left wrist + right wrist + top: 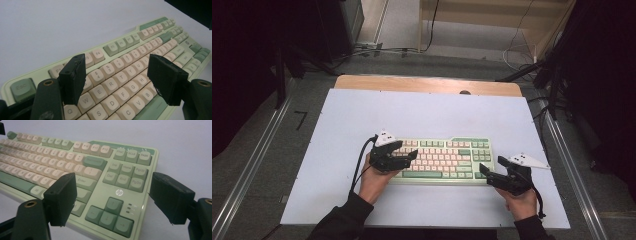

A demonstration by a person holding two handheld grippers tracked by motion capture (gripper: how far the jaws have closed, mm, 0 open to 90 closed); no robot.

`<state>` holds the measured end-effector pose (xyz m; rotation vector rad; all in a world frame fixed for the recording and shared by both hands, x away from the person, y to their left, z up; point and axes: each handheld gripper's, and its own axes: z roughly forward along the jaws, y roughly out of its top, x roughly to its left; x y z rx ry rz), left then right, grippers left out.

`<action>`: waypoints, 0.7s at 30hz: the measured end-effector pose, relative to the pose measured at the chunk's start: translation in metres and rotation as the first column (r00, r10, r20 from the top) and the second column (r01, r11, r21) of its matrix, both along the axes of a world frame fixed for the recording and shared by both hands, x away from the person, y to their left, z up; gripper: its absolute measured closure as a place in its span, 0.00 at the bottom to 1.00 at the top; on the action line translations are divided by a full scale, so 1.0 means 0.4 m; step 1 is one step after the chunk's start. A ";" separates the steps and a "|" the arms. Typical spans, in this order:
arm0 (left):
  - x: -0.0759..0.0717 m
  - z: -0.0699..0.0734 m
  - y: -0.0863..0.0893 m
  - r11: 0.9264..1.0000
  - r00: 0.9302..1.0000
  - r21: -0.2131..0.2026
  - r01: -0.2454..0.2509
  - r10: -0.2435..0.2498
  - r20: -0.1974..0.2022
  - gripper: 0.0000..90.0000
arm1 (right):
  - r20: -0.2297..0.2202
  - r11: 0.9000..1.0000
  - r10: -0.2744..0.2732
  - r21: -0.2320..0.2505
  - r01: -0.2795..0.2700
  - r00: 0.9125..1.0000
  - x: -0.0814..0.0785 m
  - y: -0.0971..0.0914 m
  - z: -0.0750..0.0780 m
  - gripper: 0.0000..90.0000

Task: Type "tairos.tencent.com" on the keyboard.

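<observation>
My left tool and right tool hang released over the keyboard: rigid, light, slick-keyed; I'd grip its end edges.

The keyboard lies on the bench, left tool at its nine o'clock end, right tool at its four o'clock corner.

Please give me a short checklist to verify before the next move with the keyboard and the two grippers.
1. Left gripper open, nothing between its fingers: ok.
2. Right gripper open, holding nothing: ok.
3. Keyboard lies flat on the white table: ok.
4. Left gripper is over the letter keys at the keyboard's left part: ok.
5. Right gripper is at the keyboard's right end, near the arrow keys: ok.
6. Fingers touch the keys: cannot tell.
</observation>
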<state>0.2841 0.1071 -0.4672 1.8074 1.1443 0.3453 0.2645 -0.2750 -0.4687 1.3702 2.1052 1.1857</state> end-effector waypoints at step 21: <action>-0.027 -0.026 0.058 0.999 0.998 0.053 -0.010 0.013 -0.056 1.00 | -0.001 0.998 0.059 0.000 -0.059 0.998 0.027 0.041 0.001 0.23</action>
